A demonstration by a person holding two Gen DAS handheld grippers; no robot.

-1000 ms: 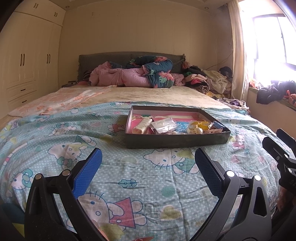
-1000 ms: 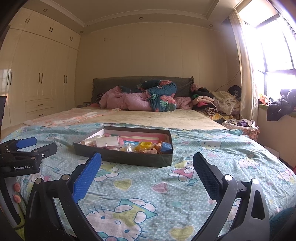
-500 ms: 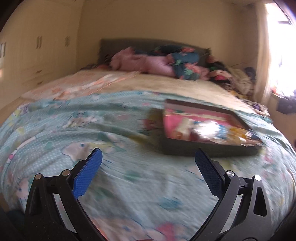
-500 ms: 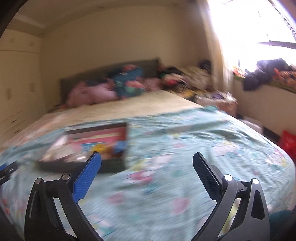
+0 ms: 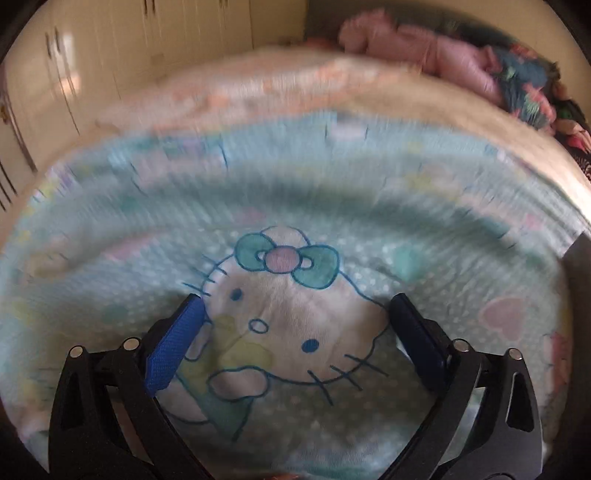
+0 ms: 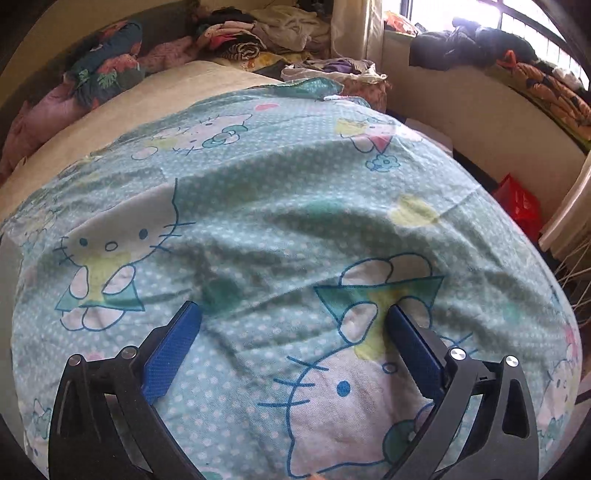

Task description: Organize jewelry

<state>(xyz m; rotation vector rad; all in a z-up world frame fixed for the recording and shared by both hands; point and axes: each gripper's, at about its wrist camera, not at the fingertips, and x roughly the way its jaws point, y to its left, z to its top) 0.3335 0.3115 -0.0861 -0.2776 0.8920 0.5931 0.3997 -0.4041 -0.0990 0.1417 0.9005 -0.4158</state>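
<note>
My left gripper (image 5: 295, 306) is open and empty, close over the teal cartoon-cat bedsheet (image 5: 295, 229). Only a dark corner of the jewelry box (image 5: 578, 266) shows at the right edge of the left wrist view, which is blurred. My right gripper (image 6: 293, 315) is open and empty, low over the same bedsheet (image 6: 280, 192). A grey strip at the far left edge of the right wrist view (image 6: 7, 269) may be the box; its contents are out of sight in both views.
Pink and floral bedding (image 5: 461, 62) lies at the head of the bed. White wardrobes (image 5: 74, 74) stand to the left. A pile of clothes (image 6: 266, 33), a window ledge with clothes (image 6: 480, 48) and a red bag (image 6: 517, 206) are to the right.
Both grippers have dropped close to the bedsheet and swung apart, left one leftward, right one rightward. The box has slid out of both views. Both stay open.
</note>
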